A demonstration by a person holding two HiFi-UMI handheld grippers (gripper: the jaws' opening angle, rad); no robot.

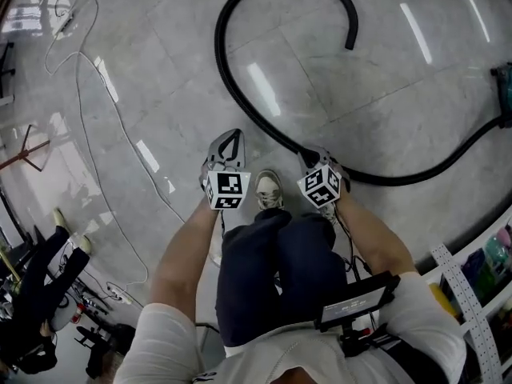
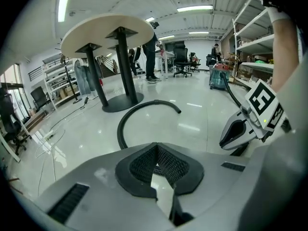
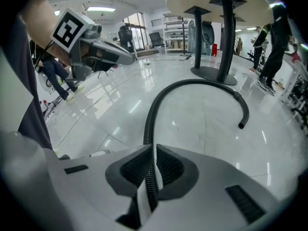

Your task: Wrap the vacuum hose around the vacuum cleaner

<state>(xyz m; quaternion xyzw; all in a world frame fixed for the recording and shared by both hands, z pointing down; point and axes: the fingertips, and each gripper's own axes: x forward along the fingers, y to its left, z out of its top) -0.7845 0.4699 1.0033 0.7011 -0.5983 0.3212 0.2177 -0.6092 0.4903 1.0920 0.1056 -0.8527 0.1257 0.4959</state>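
Left gripper [image 1: 232, 138] and right gripper [image 1: 310, 158] fingers are clenched, empty; ribbed vacuum hose [image 1: 237, 94] on floor [image 1: 160, 70] looks light and floppy, best grasped under right gripper.

A glossy grey tiled floor [image 1: 160, 70] carries a black vacuum hose [image 1: 222, 54] lying in a long open curve, a thin white cable [image 1: 120, 122] trailing well apart, and a teal vacuum cleaner [image 1: 504, 94] at the frame's edge.

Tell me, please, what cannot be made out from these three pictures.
- Vacuum cleaner: head view, cut off by the right edge; only a corner shows.
- Hose: head view, a stretch hidden under the right gripper; contact unclear.
- Shelf items: head view, blurred and cut by the edge.
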